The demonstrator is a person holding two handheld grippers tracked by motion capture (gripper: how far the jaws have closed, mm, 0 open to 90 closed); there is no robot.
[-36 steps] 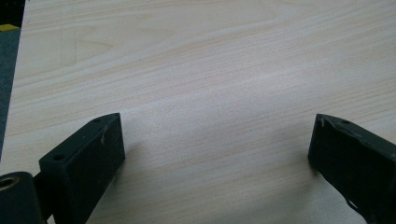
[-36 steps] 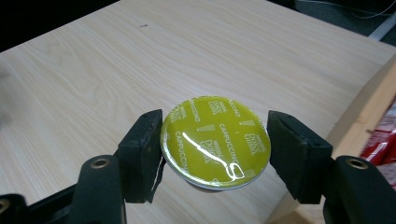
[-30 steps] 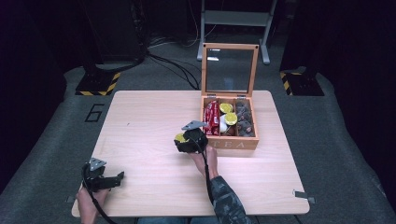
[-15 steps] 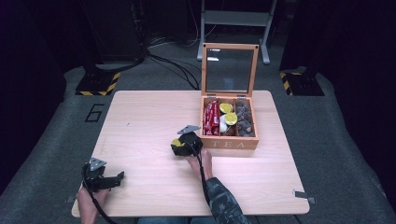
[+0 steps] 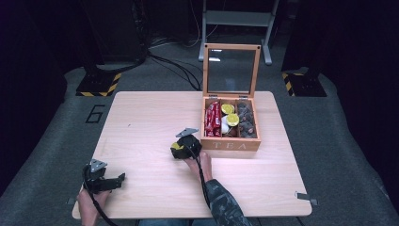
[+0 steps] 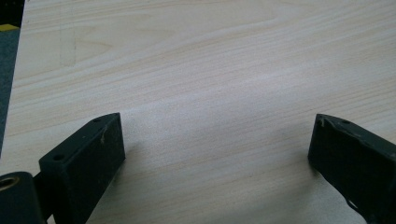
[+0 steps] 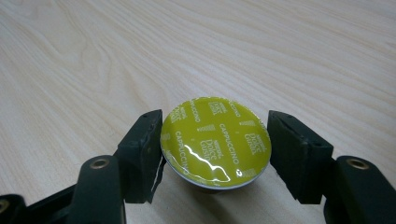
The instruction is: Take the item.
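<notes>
The right gripper (image 7: 215,154) clamps its black jaws on either side of a round coffee capsule with a glossy yellow-green foil lid (image 7: 215,140) printed "Cappuccino", holding it just above the pale wooden counter (image 5: 141,122). In the high view this capsule (image 5: 175,146) sits near the counter's middle, just left of the open wooden tea box with a glass lid (image 5: 230,145), which holds red packets, more yellow capsules and dark ones. The left gripper (image 5: 104,181) rests at the near left corner, jaws spread wide with nothing between them.
</notes>
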